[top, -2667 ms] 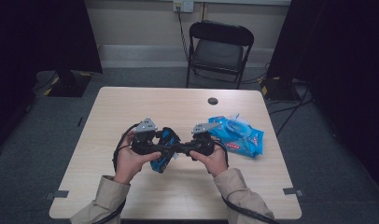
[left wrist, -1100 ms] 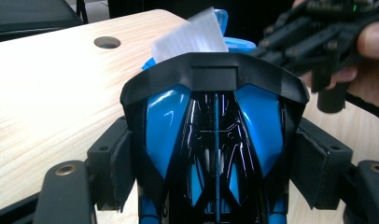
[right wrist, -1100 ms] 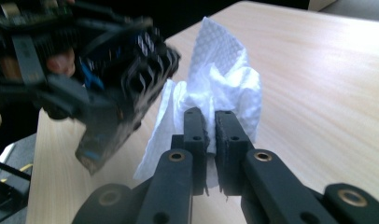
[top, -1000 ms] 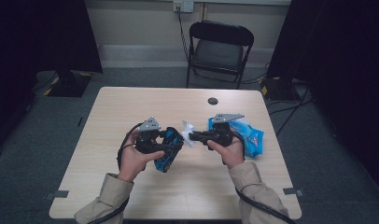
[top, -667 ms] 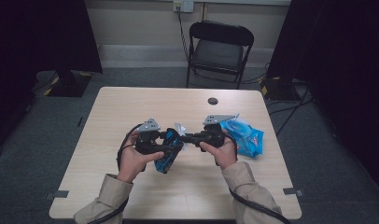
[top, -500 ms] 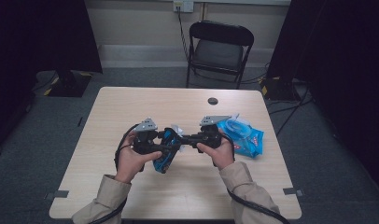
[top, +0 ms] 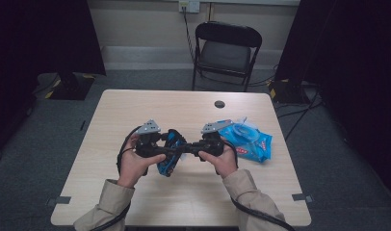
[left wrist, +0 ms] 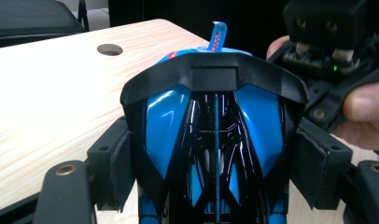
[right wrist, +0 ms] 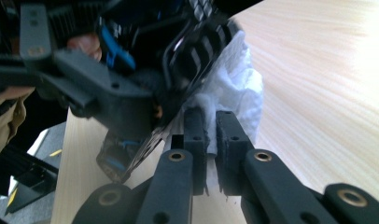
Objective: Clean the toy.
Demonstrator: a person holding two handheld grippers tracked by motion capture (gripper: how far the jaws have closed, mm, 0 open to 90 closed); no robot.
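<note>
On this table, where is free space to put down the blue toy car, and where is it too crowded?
Free: the table's left part, from its left edge to the left hand-held gripper, and the far strip near the round hole. Crowded: the middle, where the toy car and right hand-held gripper meet, and the wipes pack at right.

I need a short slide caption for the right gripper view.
Right gripper presses a white wipe against the blue-black toy car.

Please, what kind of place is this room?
Probably a recording studio or lab room: a light wooden table on grey carpet, black curtains at both sides, a black folding chair.
</note>
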